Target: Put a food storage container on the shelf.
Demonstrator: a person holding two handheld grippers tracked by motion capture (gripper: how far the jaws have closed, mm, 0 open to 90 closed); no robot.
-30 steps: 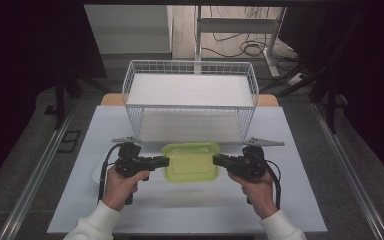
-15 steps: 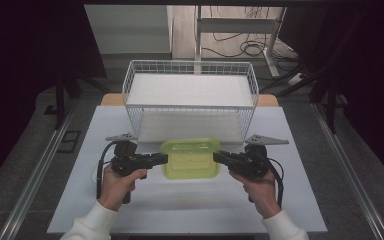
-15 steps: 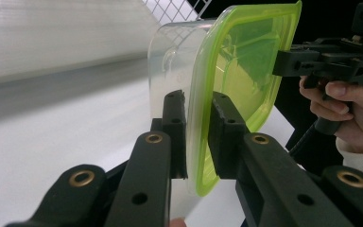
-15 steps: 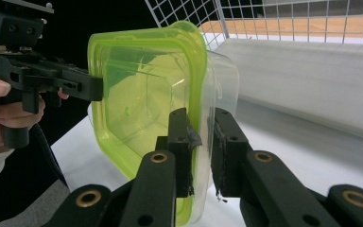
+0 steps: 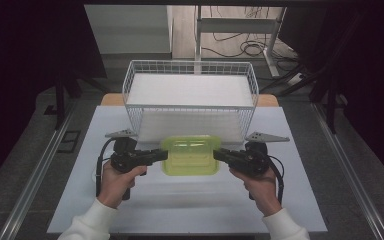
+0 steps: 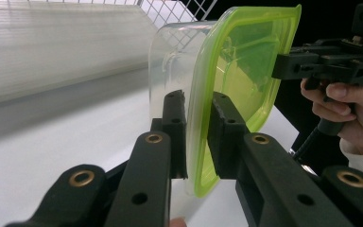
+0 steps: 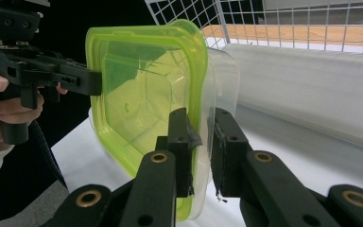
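Two matte black, pistol-handled left gripper (image 5: pixel 164 153) and right gripper (image 5: pixel 215 154) units, each topped by a grey three-cornered plate. Flat black jaw links with brass-ringed pivots and small round holes; blocky rubber pads. Black cable looping from each handle. White long sleeves (image 5: pixel 91 223), ribbed cuffs.

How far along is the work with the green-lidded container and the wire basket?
Done: both grippers have clamped the green-lidded clear container by its rim, the left gripper on one side and the right gripper on the opposite one. In hand: it is held just in front of the white wire basket. Left: probably carrying it over the basket's front wall and setting it inside.
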